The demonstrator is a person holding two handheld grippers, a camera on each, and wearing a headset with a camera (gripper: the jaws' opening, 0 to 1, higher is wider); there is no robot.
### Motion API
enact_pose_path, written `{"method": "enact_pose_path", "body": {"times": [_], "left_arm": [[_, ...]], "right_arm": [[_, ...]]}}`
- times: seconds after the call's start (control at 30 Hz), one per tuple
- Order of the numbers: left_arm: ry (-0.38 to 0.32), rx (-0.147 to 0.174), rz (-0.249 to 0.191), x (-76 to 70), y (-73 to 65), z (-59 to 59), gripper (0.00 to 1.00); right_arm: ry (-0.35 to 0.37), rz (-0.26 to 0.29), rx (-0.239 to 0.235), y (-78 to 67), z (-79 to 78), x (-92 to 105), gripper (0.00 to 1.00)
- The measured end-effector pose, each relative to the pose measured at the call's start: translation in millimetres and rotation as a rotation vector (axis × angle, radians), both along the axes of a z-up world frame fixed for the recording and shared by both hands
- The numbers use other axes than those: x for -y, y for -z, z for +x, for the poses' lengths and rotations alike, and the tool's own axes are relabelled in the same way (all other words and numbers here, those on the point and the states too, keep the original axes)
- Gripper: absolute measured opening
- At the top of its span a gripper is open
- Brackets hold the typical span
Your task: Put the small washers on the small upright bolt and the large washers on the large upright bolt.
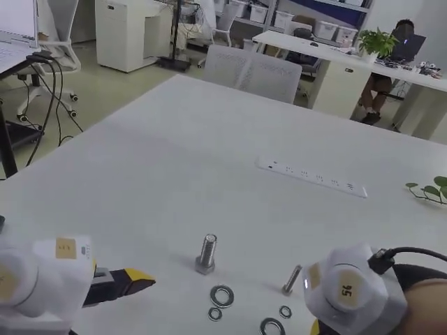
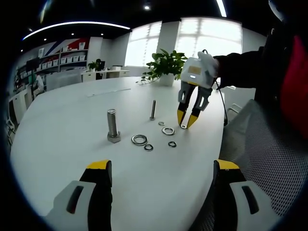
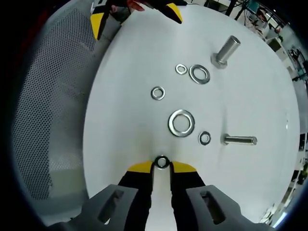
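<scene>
**Right tongs pinch a small washer; both bolts look bare**

The right tongs (image 3: 161, 166) are clenched on a small silver steel ring washer (image 3: 161, 162). They grip it by its rim between the yellow tips, low over the near edge of the white counter (image 1: 174, 153). The left tongs (image 2: 161, 168) are released, jaws wide apart and holding nothing.

The large upright steel bolt (image 1: 207, 252) stands on its hex head. In the head view the small upright steel bolt (image 1: 292, 279) stands near it at about 4 o'clock. Two large flat steel washers (image 3: 182, 123) lie loose on the counter, one of them just beside the large bolt at its 5 o'clock. Three loose small steel washers (image 3: 158, 93) are scattered among them.

The held washer is likely light, stiff and smooth, so it can swivel or slip in a pinch. A rim grip that leaves the hole open (as now) suits threading it over the small bolt's tip. The flat-lying washers give little edge to catch, so tilting or nipping across the band is probably needed. The large ones should behave the same, only a little heavier.

The bolts are the receivers here (the parts lie straight on the counter), and both shanks appear to carry no washer yet.
</scene>
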State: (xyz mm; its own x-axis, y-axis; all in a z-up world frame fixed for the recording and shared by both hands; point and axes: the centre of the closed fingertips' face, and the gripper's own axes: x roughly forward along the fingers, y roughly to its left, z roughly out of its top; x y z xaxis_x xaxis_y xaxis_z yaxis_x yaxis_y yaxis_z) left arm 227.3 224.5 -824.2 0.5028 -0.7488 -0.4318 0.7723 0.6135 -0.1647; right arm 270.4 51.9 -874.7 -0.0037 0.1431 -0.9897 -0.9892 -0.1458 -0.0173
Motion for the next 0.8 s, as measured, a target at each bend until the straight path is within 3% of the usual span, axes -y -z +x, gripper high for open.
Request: {"method": "enact_pose_path", "body": {"times": [0.2, 0.8], "left_arm": [[0.003, 0.002, 0.005, 0.4, -1.0, -0.6, 0.86], [-0.005, 0.010, 0.015, -3.3, -4.4, -4.2, 0.85]], "right_arm": [[0.001, -0.010, 0.011, -0.1, -0.5, 0.9, 0.15], [0.012, 0.025, 0.013, -0.5, -0.4, 0.6, 0.14]]}}
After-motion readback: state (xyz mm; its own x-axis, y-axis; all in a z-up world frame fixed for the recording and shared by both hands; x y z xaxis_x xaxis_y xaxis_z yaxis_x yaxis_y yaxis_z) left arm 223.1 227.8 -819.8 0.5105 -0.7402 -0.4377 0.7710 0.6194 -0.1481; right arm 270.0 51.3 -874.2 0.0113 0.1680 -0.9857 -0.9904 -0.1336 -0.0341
